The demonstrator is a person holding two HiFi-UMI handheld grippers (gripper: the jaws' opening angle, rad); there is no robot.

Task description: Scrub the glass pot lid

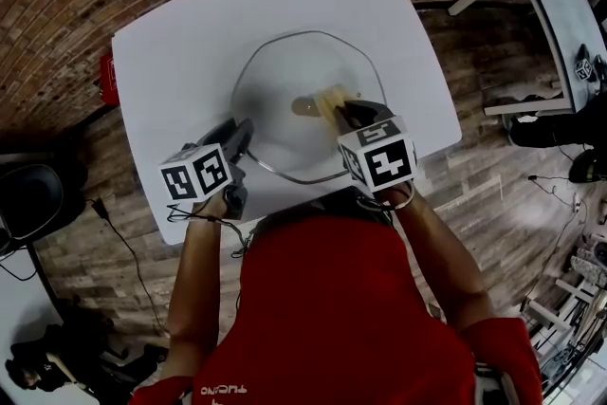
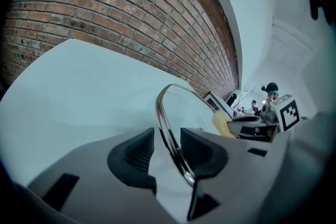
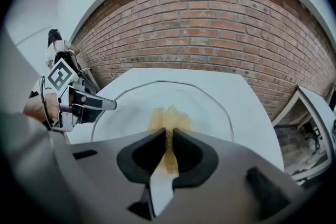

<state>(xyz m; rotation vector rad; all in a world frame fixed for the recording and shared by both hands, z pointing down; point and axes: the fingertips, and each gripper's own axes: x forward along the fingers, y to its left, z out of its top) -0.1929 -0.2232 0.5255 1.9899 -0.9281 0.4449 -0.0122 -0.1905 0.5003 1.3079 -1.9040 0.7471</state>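
Lid [image 1: 283, 90] on surface [image 1: 161, 62], near rim between my left hand-held gripper's [image 2: 165, 139] slack jaws; right hand-held gripper [image 3: 168, 139] clenched on sponge [image 3: 170, 117], lid centre straight ahead

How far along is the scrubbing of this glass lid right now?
Done: the right gripper is shut on the yellow sponge, which sits on the glass lid. In hand: the left gripper has the lid's rim between its fingers, unclamped. Left: the scrubbing itself; no suds or wiped streaks show, so progress can't be judged.
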